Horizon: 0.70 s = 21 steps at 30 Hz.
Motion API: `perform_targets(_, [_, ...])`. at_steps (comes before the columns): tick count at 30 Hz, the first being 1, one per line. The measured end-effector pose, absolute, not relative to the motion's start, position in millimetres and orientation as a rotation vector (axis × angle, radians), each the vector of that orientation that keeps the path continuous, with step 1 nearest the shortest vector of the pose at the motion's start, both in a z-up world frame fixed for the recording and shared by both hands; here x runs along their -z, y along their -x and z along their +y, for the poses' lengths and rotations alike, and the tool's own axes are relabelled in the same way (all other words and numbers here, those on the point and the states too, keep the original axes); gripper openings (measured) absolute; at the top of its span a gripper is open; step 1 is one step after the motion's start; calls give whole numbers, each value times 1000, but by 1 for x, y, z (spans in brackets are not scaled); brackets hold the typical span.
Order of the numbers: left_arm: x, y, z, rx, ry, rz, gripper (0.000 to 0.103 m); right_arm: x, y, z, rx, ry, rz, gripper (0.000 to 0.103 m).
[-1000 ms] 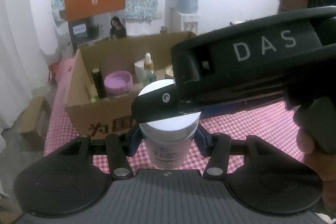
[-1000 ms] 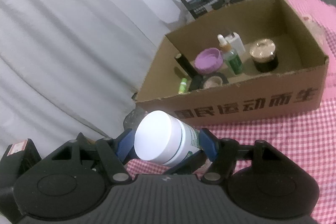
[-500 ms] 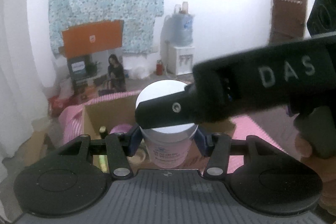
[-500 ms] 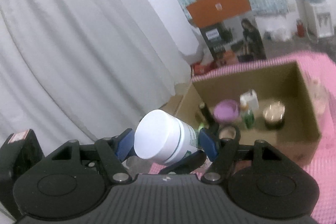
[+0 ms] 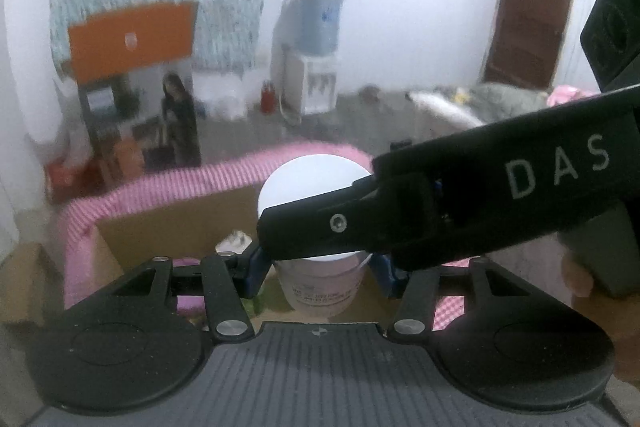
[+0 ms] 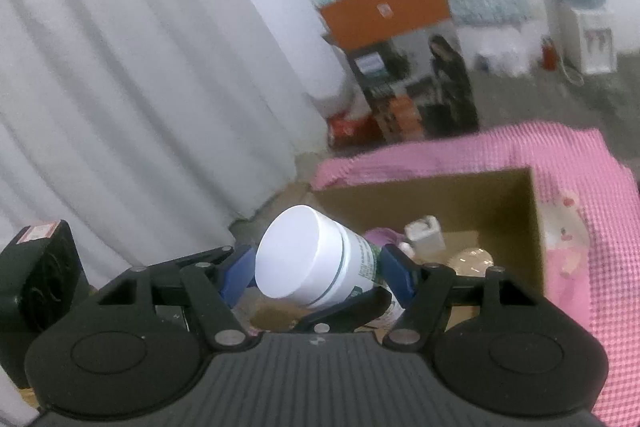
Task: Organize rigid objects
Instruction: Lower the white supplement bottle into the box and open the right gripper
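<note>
Jars, two, white-lidded. Left hand-held gripper [image 5: 320,269] pinches the pink-labelled jar [image 5: 322,283] upright. Right hand-held gripper [image 6: 316,273] pinches the green-labelled jar [image 6: 316,259], long axis tilted, lid toward camera. Cardboard box [image 6: 472,195] on the pink-checked desk [image 6: 580,155] lies below and ahead of both; right appears nearer its open interior.

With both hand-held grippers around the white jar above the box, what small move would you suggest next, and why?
Probably lower the jar a little into the cardboard box. Both the left hand-held gripper and the right hand-held gripper grip it in the air, tilted, with the box below already holding other things.
</note>
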State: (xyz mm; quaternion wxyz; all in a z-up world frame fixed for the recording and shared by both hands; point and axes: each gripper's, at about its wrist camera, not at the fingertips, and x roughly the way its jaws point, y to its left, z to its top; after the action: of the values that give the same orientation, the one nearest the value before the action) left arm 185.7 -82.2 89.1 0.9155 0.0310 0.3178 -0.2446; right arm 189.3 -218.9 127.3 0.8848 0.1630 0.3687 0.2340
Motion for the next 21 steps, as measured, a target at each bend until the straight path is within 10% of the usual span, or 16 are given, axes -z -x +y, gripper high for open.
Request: perform_targets(21, [-1, -259, -101, 510, 6, 976, 53, -18, -271, -243, -426, -387, 1090, 73])
